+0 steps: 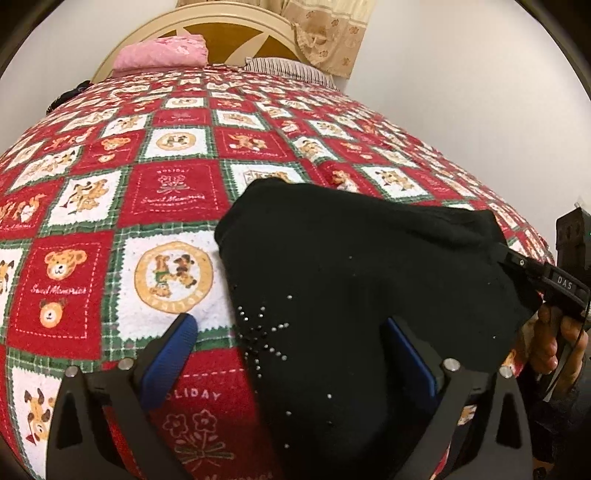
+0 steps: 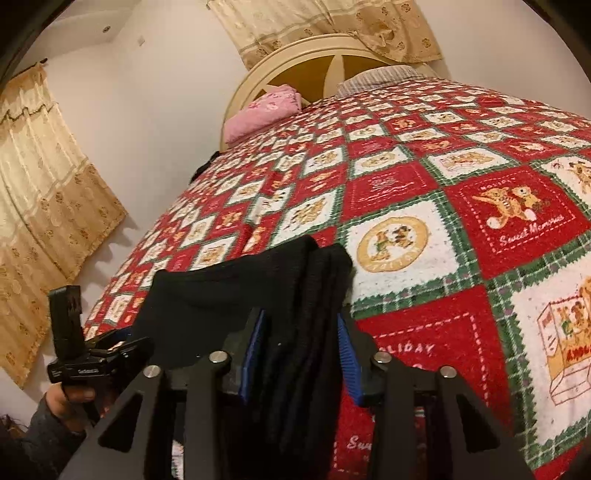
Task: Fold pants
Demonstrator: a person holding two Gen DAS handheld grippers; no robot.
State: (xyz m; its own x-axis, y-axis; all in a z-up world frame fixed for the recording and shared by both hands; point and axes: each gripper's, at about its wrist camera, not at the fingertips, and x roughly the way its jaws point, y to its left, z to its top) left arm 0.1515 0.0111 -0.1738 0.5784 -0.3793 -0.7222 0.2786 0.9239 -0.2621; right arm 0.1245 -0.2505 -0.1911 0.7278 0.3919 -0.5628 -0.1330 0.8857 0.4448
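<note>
black pants (image 1: 354, 280) are seen bunched on the bedspread (image 1: 173, 192), lower centre to lower right of the left wrist frame. a rhinestone pattern is visible on the cloth near the bottom centre.

left gripper (image 1: 291, 354): jaws are spread wide. one blue pad (image 1: 173, 350) is seen over bare bedspread, the other at the lower right is partly covered by the pants. nothing is clamped.

right gripper (image 2: 301, 347): jaws are closed in on a stacked fold of the pants (image 2: 295, 295), with several layers seen edge-on between the blue pads, bottom centre of the right wrist frame. in the left wrist frame the same gripper (image 1: 524, 269) is seen entering from the right edge and biting the right corner of the cloth.

key relation: the bundle is stretched roughly left to right across the left wrist frame, from the free end near the left gripper to the held end at the right. the right gripper is already on the cloth, so it is judged to lead. the free end lies directly under and ahead of the left gripper, so a short drop and close is judged enough there.

risk: a thick layered grip may slip or shed layers if pulled.

pink pillow (image 1: 162, 53) and headboard (image 1: 229, 27) are seen at the top, well apart from the work.
</note>
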